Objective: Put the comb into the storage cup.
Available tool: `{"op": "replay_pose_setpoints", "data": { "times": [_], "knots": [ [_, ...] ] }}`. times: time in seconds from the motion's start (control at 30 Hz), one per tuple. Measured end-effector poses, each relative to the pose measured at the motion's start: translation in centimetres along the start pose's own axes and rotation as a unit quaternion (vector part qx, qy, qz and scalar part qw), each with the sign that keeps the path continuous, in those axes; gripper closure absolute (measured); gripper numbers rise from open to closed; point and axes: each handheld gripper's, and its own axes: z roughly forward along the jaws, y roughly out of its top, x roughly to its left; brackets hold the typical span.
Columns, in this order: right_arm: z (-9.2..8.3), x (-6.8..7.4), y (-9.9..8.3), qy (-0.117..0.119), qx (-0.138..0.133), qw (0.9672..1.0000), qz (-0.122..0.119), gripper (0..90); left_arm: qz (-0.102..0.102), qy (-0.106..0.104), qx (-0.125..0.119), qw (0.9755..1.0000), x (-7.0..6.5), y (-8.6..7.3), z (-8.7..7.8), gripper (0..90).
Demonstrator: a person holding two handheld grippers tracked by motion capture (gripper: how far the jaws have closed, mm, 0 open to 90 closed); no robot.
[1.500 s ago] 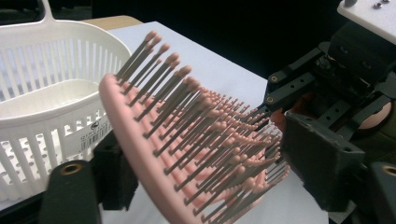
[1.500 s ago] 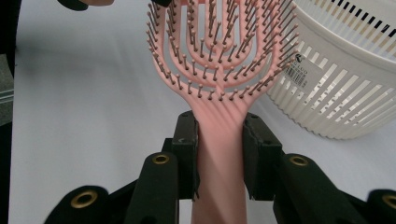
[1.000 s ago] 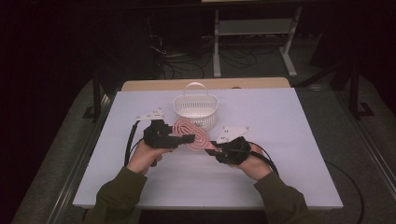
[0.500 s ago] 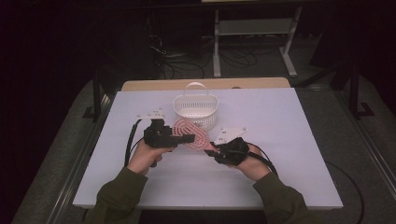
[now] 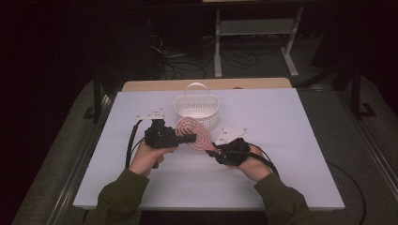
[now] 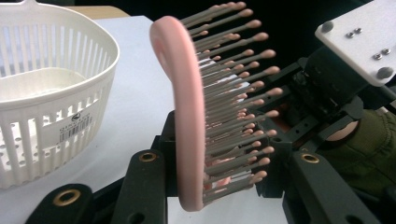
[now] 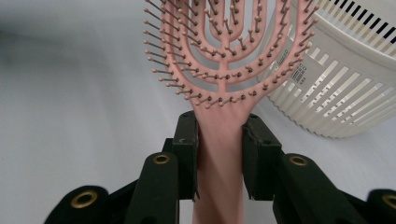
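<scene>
In the high view, the pink plastic vented hairbrush [image 5: 193, 133] is hovering over the white surface [image 5: 291, 140] before the white slotted plastic basket [image 5: 197, 106]; in the left gripper view, the left hand-held gripper [image 6: 219, 186], jaws just closing, is pinching its head, while in the right gripper view the right hand-held gripper [image 7: 219, 158] is clamping its handle.

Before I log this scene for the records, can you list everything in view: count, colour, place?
hairbrush: one, pink, held above the table between both grippers
basket: one, white, slotted, with handle, just behind the brush
table: one, white top
shelf unit: one, pale, on the floor behind
left gripper: black, jaws just closed on the brush head
right gripper: black, clamped on the brush handle
sleeves: two, olive green, near edge
</scene>
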Motion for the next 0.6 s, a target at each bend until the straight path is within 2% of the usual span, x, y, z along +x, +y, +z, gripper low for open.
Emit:
{"op": "replay_pose_setpoints", "data": {
  "times": [0.27,0.5,0.6],
  "knots": [
    [0.11,0.04,-0.01,0.004,0.003,1.0000,-0.001,69.1,0.002,-0.008,-0.003,1.0000,-0.13,0.05,-0.01,65.0],
    [0.22,-0.01,-0.04,0.010,0.002,1.0000,0.001,68.9,0.006,-0.007,-0.005,0.9999,-0.36,0.12,-0.03,65.4],
    [0.29,-0.05,-0.10,0.012,0.003,0.9999,0.002,64.2,0.011,-0.001,-0.007,0.9999,-0.51,0.18,-0.10,65.4]
  ]
}}
